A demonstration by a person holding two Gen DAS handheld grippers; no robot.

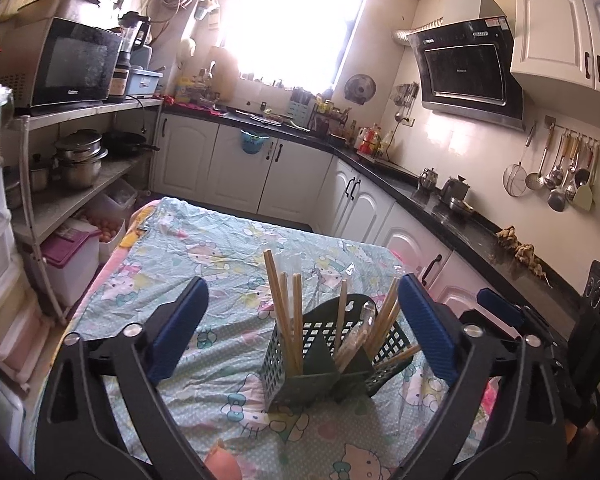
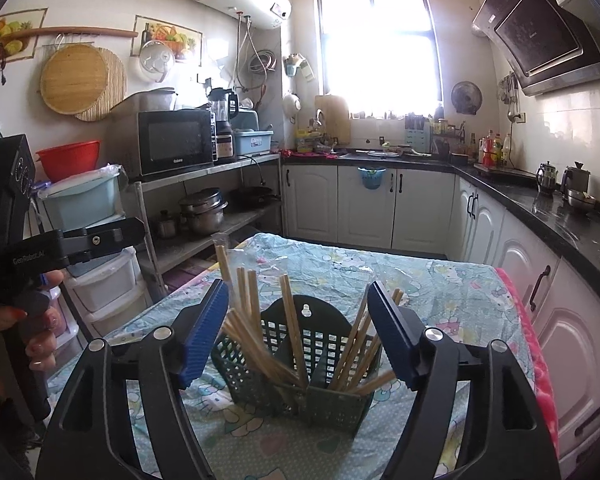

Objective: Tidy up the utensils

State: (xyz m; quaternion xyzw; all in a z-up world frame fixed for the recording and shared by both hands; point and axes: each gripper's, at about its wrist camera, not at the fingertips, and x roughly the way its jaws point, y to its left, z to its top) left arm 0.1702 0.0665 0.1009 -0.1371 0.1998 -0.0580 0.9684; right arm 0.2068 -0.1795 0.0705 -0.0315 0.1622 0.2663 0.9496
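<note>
Faintly, "Galanz" on the microwave (image 2: 175, 142), "GenRobot.AI" on the left hand-held gripper (image 2: 28, 259).

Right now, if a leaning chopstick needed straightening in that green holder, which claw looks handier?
Probably the right claw: open, empty, and the green holder sits centred between its fingers. The left claw, also open, sees it off toward its right finger.

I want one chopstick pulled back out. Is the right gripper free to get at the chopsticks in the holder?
Probably yes: the right gripper is open and empty, and the chopsticks stand upright in the holder directly ahead, unobstructed.
</note>
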